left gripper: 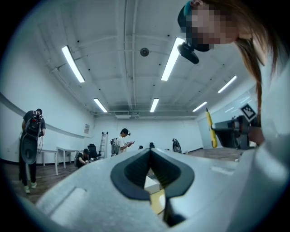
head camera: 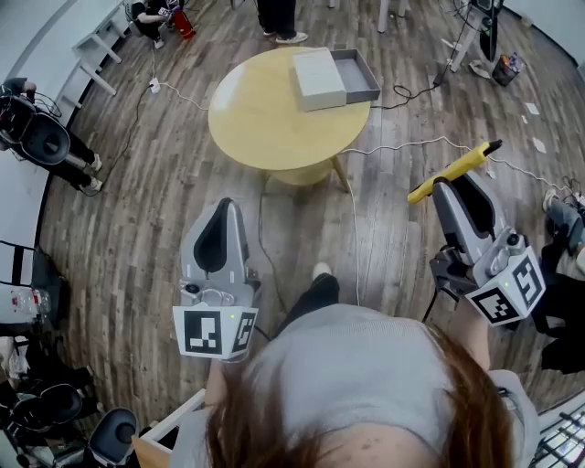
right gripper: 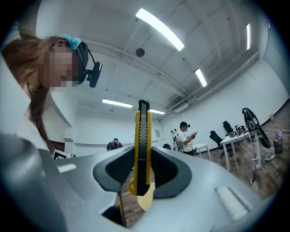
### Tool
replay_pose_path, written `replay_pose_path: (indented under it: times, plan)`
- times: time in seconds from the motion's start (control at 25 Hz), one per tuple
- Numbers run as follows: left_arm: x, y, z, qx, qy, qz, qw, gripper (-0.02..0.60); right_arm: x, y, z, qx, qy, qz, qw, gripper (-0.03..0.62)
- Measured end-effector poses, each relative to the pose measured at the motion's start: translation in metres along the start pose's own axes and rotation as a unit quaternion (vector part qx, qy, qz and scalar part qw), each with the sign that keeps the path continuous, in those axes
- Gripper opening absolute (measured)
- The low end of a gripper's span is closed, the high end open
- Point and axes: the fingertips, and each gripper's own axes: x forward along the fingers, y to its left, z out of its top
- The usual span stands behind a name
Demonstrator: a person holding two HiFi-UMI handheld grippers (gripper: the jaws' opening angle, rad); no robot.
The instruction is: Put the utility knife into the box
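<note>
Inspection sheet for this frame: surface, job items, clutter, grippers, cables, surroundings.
Surface: round wooden table, ahead of the person, beyond both grippers.
Job's things: utility knife in the right gripper; box open on the table, lid alongside.
Clutter: nothing seen on the table.
Grippers: right gripper jaws closed on the knife; left gripper jaws together, empty.
Cables: white cable across the floor by the table.
Surroundings: wood floor; bystanders at the edges.
</note>
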Motion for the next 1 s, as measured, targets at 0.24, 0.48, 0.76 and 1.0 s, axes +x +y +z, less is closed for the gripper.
replay_pose_path:
  times: [0.24, 0.48, 0.76, 1.0]
  plan:
    - [0.053, 0.044, -0.005, 0.005, -0.004, -0.012, 0.9999, -0.006, 0.059, -0.025, -0.002, -0.002, -0.015, -0.014, 1.000, 0.121]
    - [0.091, 0.056, -0.025, -0.005, 0.009, -0.036, 0.9993, -0.006, 0.082, -0.046, -0.014, -0.010, 0.001, -0.035, 0.999, 0.123]
    - [0.139, 0.070, -0.039, -0.016, 0.017, -0.047, 0.9986, -0.006, 0.119, -0.081, -0.017, -0.005, 0.008, -0.039, 0.999, 0.121]
    - [0.188, 0.087, -0.046, -0.008, 0.014, -0.036, 0.9992, -0.006, 0.155, -0.128, -0.019, -0.001, 0.006, -0.037, 0.999, 0.121]
